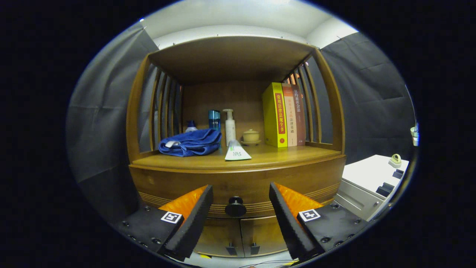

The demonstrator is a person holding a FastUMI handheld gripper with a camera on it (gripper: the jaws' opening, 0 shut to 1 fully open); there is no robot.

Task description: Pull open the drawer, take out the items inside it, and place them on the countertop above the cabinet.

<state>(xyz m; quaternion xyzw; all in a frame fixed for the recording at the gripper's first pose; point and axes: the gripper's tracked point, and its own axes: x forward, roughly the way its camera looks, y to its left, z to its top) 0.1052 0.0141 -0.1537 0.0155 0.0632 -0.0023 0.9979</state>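
We see the gripper (241, 199) spread wide, its two fingers (193, 216) apart and pressing on nothing; between them sits the round dark knob (235, 207) of the drawer (238, 186), touched by neither finger; the drawer front is flush with the cabinet (156, 182), so it stands closed, and what lies inside it we cannot tell; taking the knob as our landmark, below it are two small cabinet doors (241, 234) with little dark handles side by side; above it runs the curved edge of the countertop (290, 154); directly above the knob on that countertop lies a white and green tube (237, 152), pointing its flat end toward us; above and to the knob's left lies a crumpled blue towel (191, 143), with a small bottle (191, 125) showing just behind it; behind the tube stand a blue bottle (214, 119) and a white pump bottle (230, 126), upright; just right of those is a small lidded cup (251, 136) on a saucer; farther right of the knob's line stand three books (284, 113) upright, the yellow one nearest the cup; well off to the knob's right stands a white unit (368, 175) with small things on top.
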